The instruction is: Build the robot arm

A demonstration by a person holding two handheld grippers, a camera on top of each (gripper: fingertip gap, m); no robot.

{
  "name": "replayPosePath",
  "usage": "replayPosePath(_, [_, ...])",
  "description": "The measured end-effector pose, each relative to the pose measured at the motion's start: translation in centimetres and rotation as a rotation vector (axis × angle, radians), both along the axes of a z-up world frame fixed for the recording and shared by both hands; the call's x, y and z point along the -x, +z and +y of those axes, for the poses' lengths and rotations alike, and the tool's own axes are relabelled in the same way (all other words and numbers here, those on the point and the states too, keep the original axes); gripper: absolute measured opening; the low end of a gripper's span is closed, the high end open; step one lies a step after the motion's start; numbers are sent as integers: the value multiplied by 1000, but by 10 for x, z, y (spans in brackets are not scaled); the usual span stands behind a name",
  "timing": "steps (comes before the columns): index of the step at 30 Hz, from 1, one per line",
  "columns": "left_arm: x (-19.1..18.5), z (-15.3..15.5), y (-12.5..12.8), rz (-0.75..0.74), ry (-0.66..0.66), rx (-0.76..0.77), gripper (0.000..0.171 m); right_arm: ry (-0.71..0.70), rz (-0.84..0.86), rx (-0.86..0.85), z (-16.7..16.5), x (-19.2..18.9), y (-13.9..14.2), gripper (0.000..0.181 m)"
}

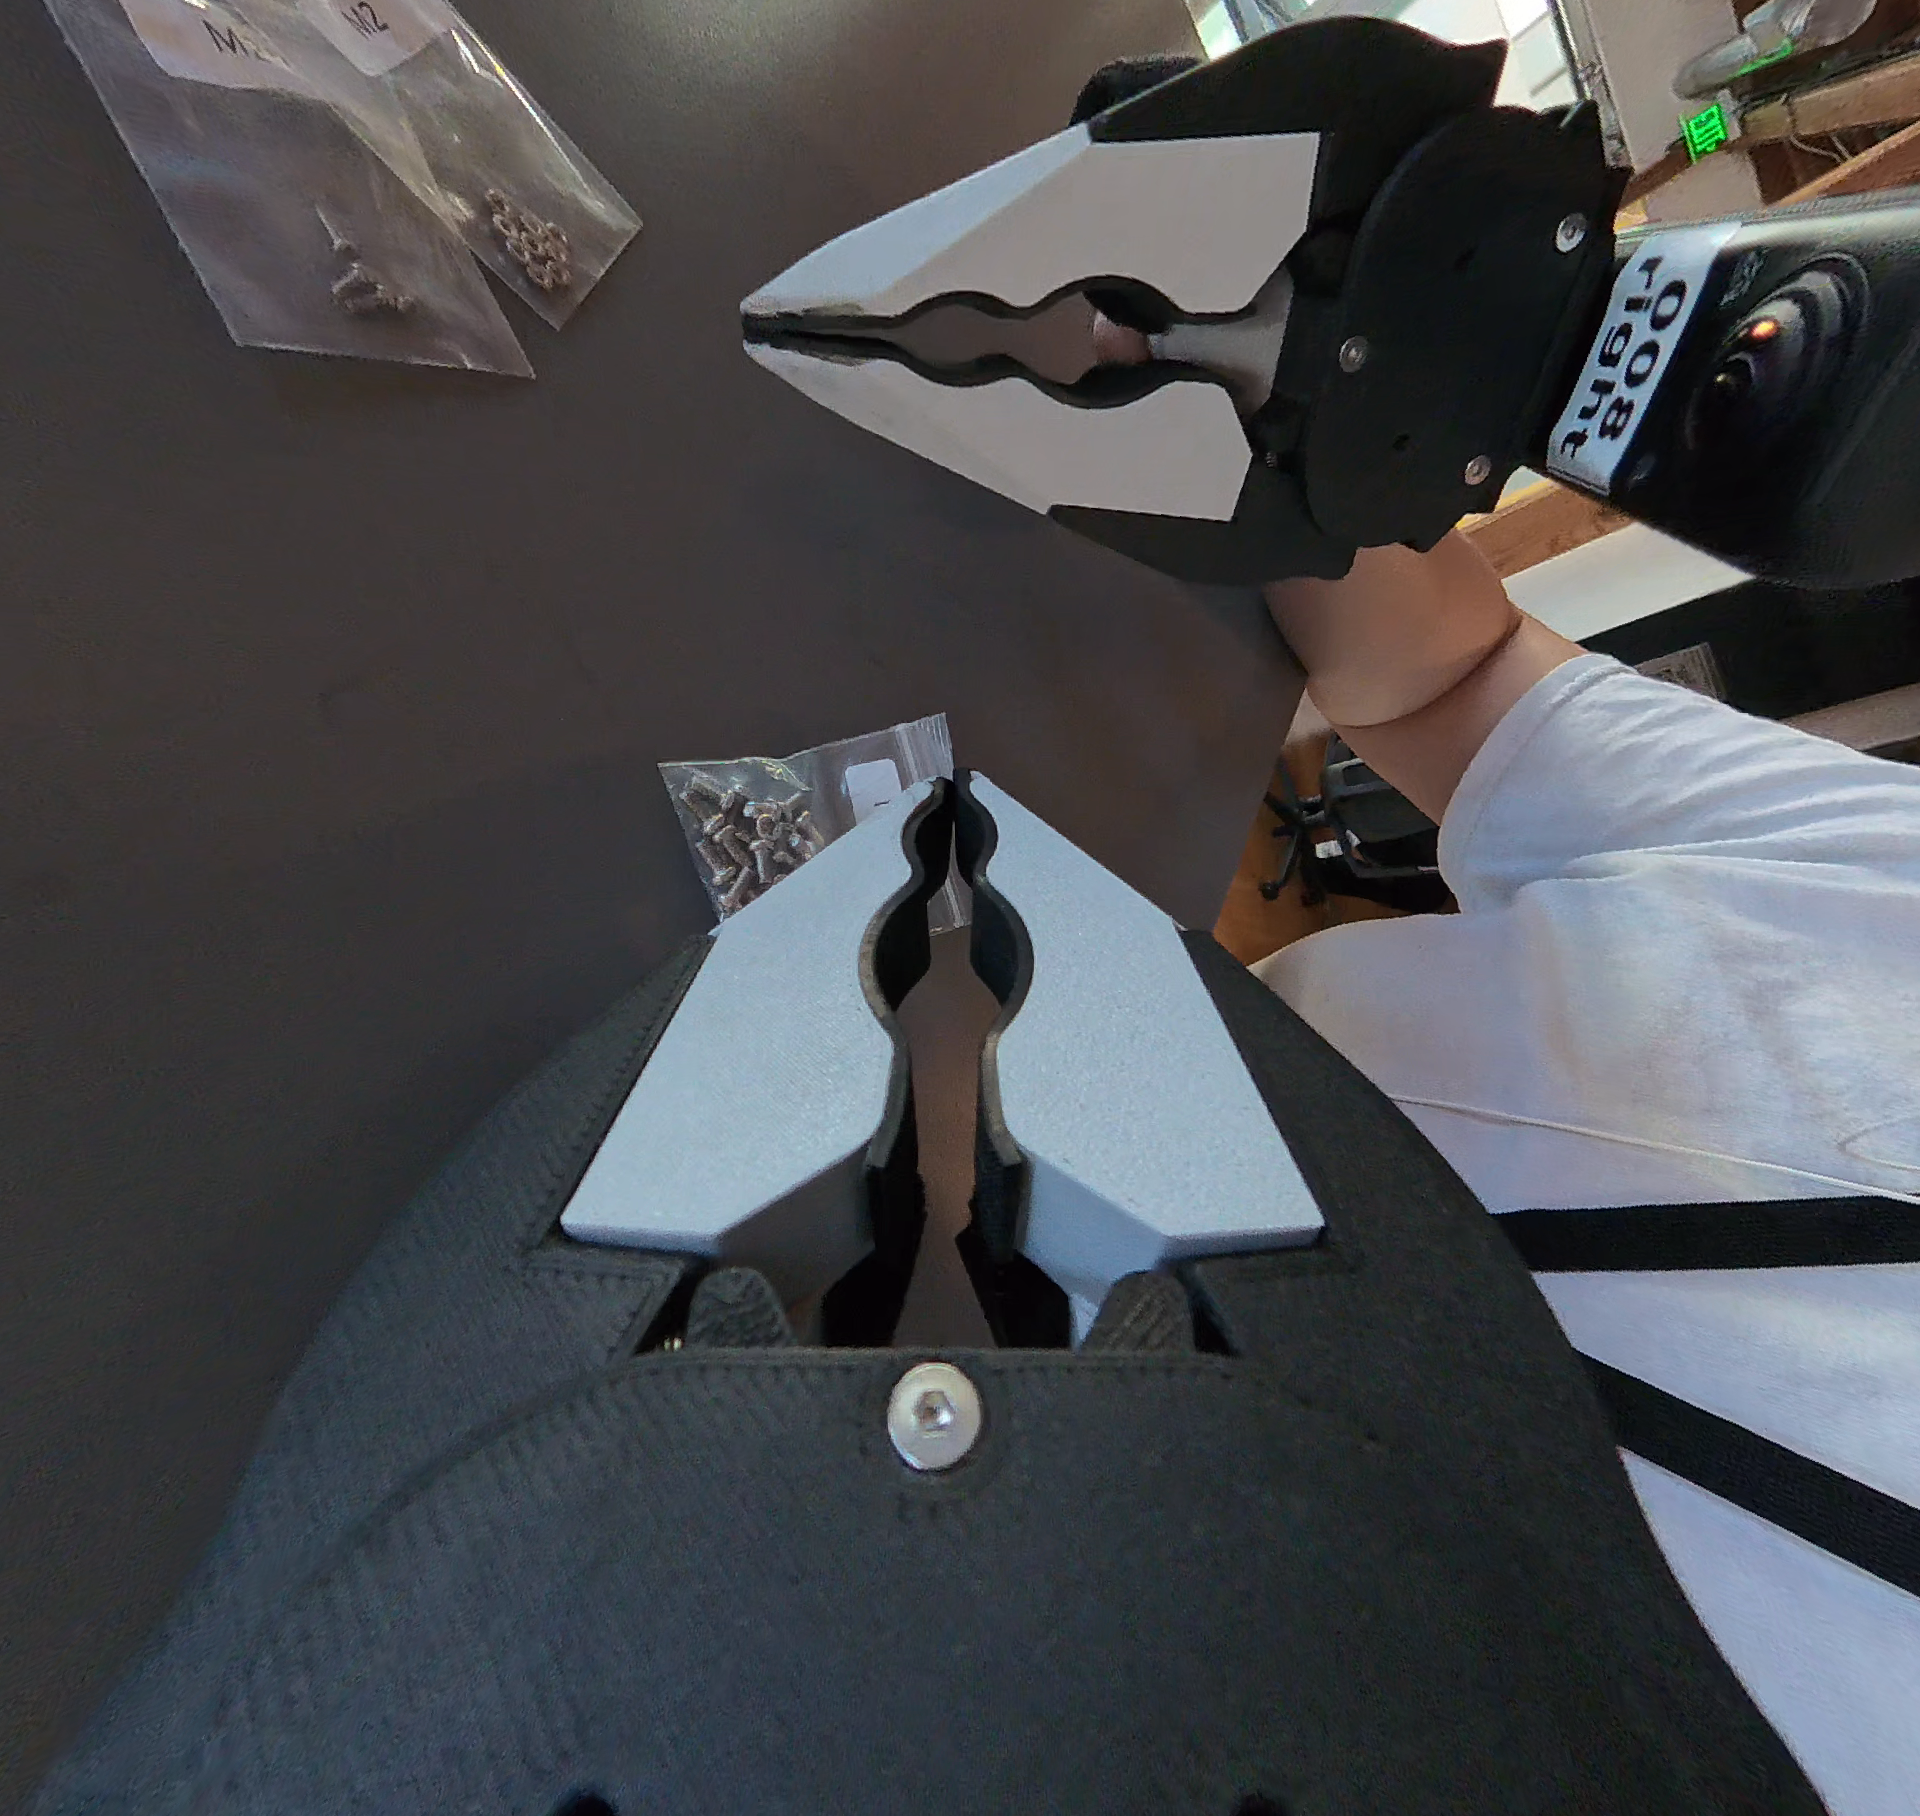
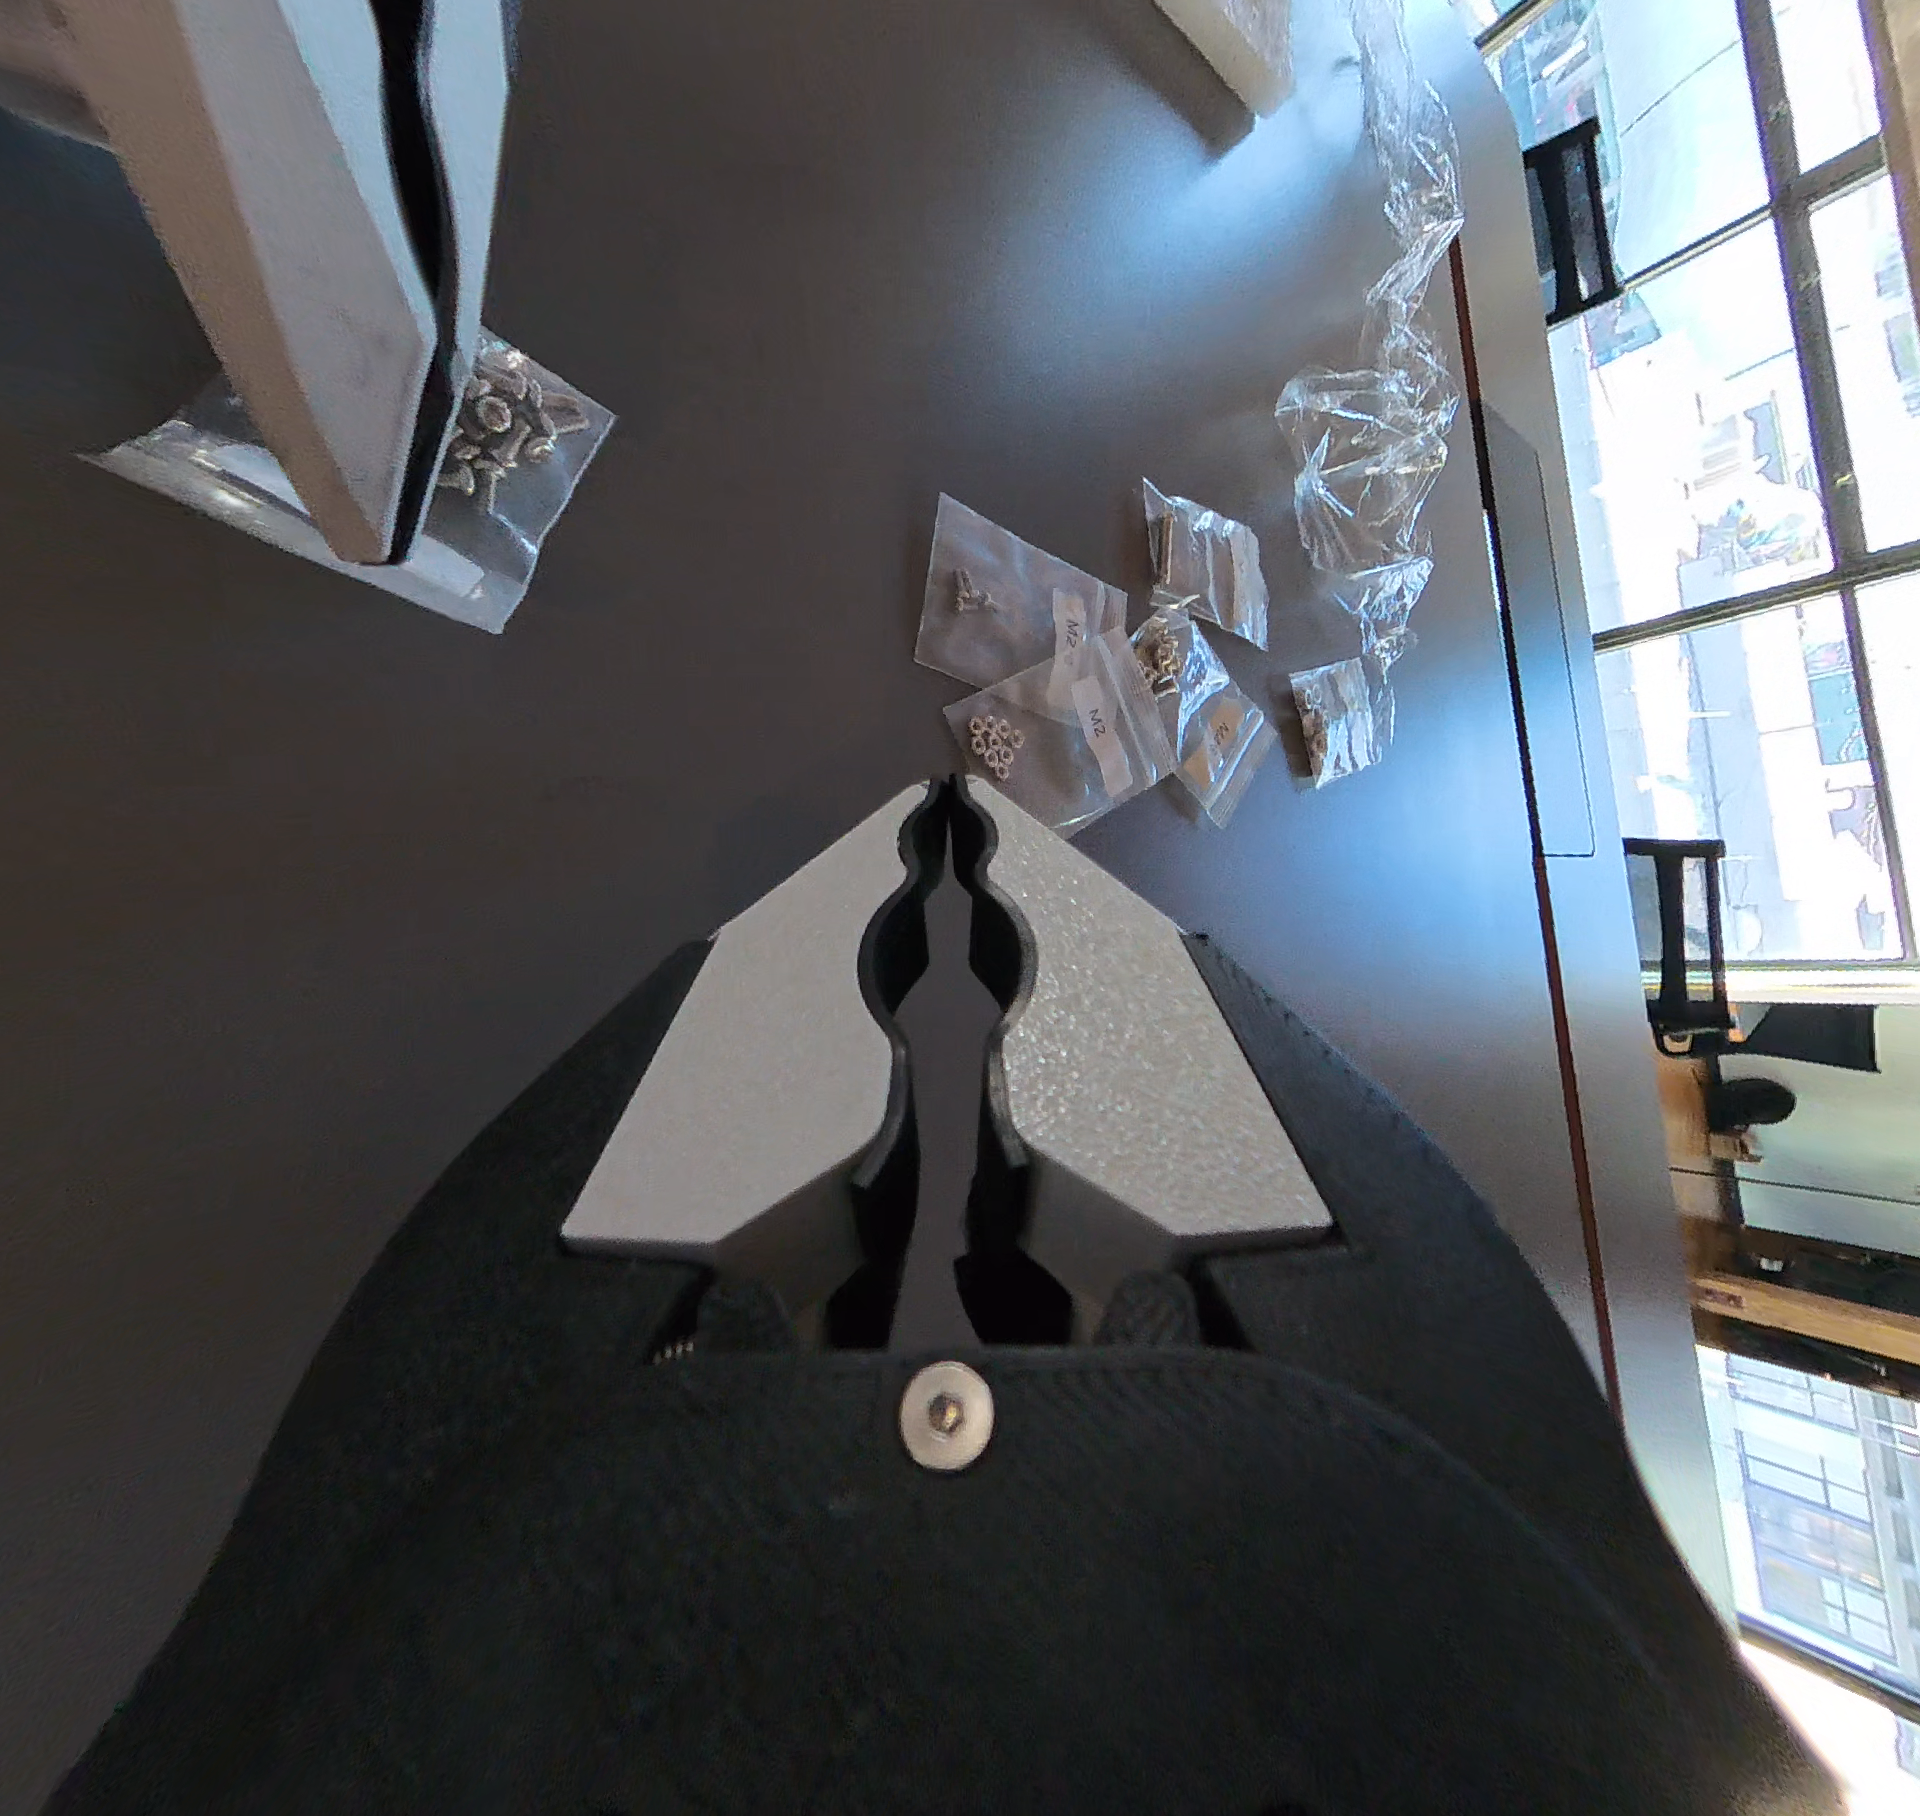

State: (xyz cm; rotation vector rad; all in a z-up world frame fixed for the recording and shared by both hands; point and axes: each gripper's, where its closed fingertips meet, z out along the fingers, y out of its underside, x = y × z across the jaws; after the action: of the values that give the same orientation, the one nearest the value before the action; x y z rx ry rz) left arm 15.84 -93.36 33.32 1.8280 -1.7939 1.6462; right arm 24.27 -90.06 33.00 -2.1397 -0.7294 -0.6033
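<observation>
My left gripper points down at the dark table, its tips shut on the label end of a small clear bag of screws. The bag lies low against the table. In the right wrist view the left gripper and that bag show at the upper left. My right gripper is shut and empty, hovering just short of a bag of small nuts. In the left wrist view the right gripper hangs above the table, apart from the left one.
Several more clear hardware bags lie in a cluster, two of them in the left wrist view. Crumpled clear plastic and a white foam piece lie beyond. The table edge runs nearby. A person's white sleeve is at the right. Left tips to right tips: about 9 cm.
</observation>
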Motion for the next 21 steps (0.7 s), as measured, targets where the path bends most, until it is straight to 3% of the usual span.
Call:
replayPosePath(13, [-4,-1,-2,4,-3,-21,0,12,10,31,-2,-5,-7,1])
replayPosePath(17, [-6,1,0,2,-2,11,0,183,8,4,-7,12,4,19])
replayPosePath(21, [-6,2,2,-1,-4,36,0,461,-89,-36,-23,50,8,15])
